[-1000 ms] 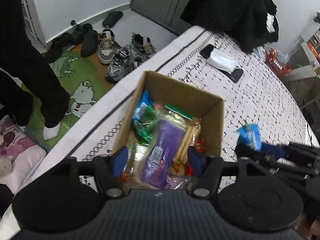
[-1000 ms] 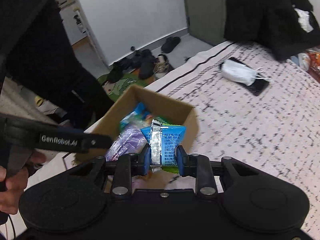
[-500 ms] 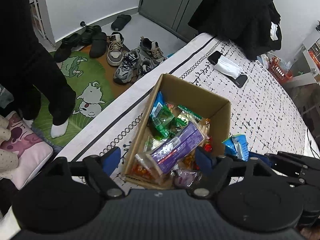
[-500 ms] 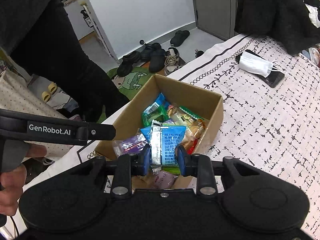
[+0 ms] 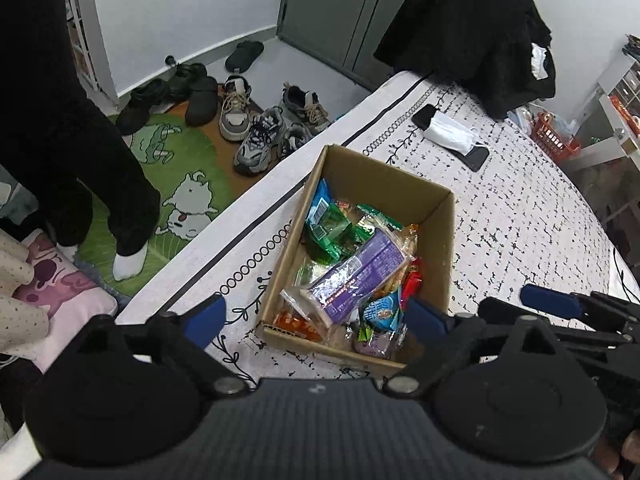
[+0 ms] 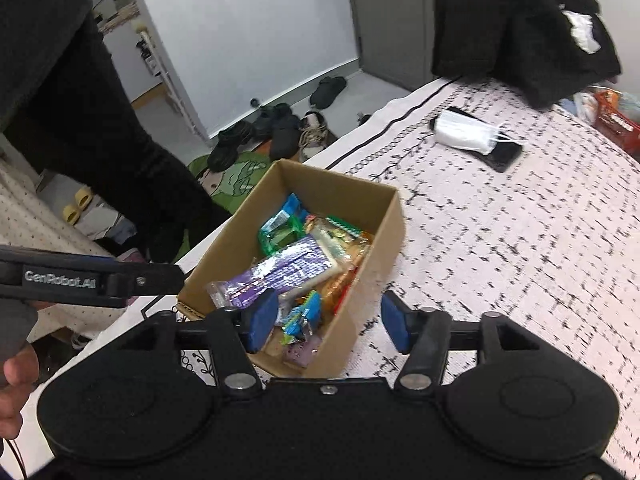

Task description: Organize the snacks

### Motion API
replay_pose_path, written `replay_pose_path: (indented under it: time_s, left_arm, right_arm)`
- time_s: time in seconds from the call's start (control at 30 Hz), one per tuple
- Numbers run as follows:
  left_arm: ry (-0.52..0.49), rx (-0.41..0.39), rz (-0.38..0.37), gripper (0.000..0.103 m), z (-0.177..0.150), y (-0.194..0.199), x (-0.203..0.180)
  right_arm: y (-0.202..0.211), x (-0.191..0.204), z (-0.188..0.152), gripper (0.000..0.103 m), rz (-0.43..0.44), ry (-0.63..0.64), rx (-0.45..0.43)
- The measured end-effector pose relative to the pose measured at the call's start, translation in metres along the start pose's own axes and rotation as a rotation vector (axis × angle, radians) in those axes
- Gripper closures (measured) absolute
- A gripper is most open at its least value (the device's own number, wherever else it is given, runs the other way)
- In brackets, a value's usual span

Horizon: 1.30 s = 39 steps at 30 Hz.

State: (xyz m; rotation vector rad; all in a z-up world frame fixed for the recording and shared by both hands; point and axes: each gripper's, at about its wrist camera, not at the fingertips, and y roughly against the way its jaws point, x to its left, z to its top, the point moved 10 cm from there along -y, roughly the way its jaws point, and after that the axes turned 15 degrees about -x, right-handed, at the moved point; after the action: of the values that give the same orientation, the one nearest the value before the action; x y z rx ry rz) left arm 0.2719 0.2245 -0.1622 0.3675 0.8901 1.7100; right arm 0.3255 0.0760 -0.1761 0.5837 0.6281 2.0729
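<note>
Snacks fill the cardboard box point(image 5: 436, 236) on the patterned bed cover point(image 6: 520, 240), just beyond both grippers. The left gripper point(image 5: 316, 316) has just been opening and stands wide with nothing between its jaws. The right gripper point(image 6: 326, 320) has also been opening; the blue packet point(image 6: 302, 314) lies loose in the box, no longer pressed. This drop-off step seems finished, so the next move calls for finding another snack. Farther off lie a purple packet point(image 5: 356, 280), a face mask point(image 5: 450, 136) and shoes point(image 5: 256, 140).

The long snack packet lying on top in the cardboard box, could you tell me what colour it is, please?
The long snack packet is purple with clear ends, best seen in the left wrist view.
</note>
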Motion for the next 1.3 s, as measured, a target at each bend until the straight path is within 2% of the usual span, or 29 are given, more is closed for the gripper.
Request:
replay_pose_path:
  time_s: [0.2,0.4,0.53,0.97,1.3]
  left_arm:
    - [0.003,-0.038,-0.027,0.0,0.0,0.016,-0.006]
    - [-0.004,-0.074,-0.029,0.0,-0.001,0.034,-0.01]
    - [-0.001,-0.094,-0.052,0.0,-0.003,0.048,-0.012]
    - [-0.077,-0.166,-0.092,0.0,-0.027,0.093,-0.029]
    - [-0.096,-0.217,-0.105,0.0,-0.044,0.124,-0.034]
  right_arm:
    - [0.022,-0.016,-0.002,0.04,-0.048,-0.017,-0.031]
    - [0.049,-0.026,0.002,0.029,-0.083,-0.018,-0.085]
    - [0.072,-0.032,0.0,0.017,-0.104,-0.036,-0.126]
    - [0.142,-0.055,-0.021,0.0,-0.215,-0.084,-0.221]
    - [0.193,-0.058,-0.029,0.0,-0.287,-0.072,-0.304]
